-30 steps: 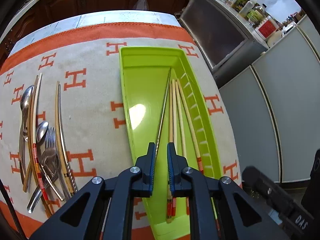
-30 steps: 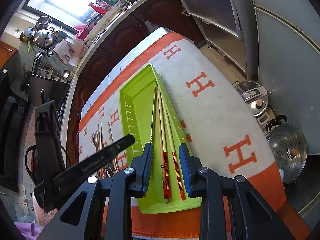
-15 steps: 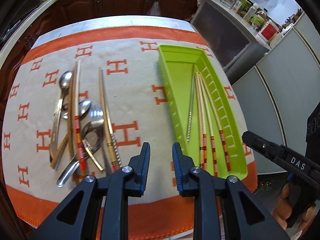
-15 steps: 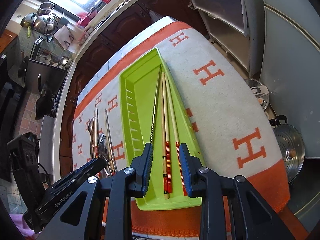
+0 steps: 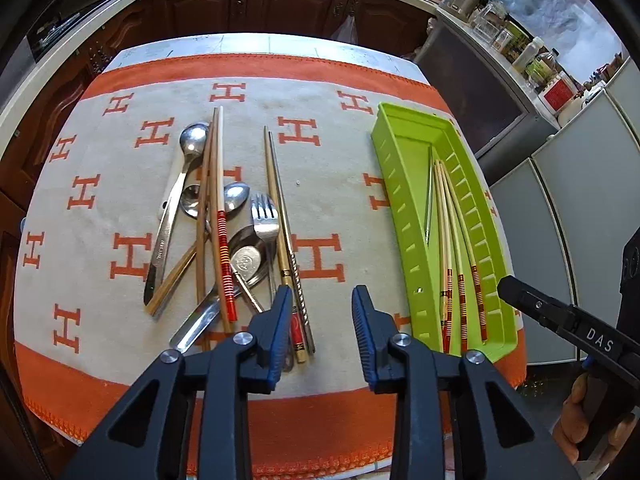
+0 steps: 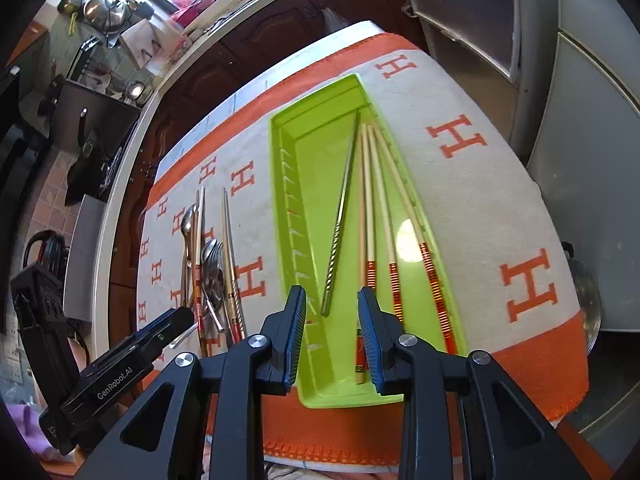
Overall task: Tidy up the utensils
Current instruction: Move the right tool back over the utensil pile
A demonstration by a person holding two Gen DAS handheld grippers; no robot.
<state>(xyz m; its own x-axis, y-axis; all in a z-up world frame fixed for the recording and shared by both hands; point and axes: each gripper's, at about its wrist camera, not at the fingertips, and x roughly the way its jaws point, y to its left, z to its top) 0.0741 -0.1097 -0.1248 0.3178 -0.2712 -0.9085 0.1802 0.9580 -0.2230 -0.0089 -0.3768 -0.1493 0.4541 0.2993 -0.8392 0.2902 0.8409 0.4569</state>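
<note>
A lime green tray (image 5: 404, 216) (image 6: 296, 184) lies on the right of the cloth. It holds one metal chopstick (image 5: 429, 196) (image 6: 340, 216) and three wooden chopsticks (image 5: 450, 240) (image 6: 384, 208) with red bands. A pile of spoons (image 5: 188, 148), a fork (image 5: 265, 216) and more chopsticks (image 5: 218, 208) lies on the cloth left of the tray. My left gripper (image 5: 322, 312) is open and empty above the cloth, between the pile and the tray. My right gripper (image 6: 332, 320) is open and empty above the tray's near end.
The table carries a beige cloth (image 5: 332, 152) with orange H marks and an orange border. Dark wood cabinets (image 5: 260, 4) stand behind. Grey appliances (image 5: 568, 208) stand to the right. A steel pot (image 6: 588, 304) sits on the floor by the table's right side.
My left gripper has opened, let go of the metal chopstick in the tray, and moved back and left toward the pile. My right gripper has stayed over the tray, open.
</note>
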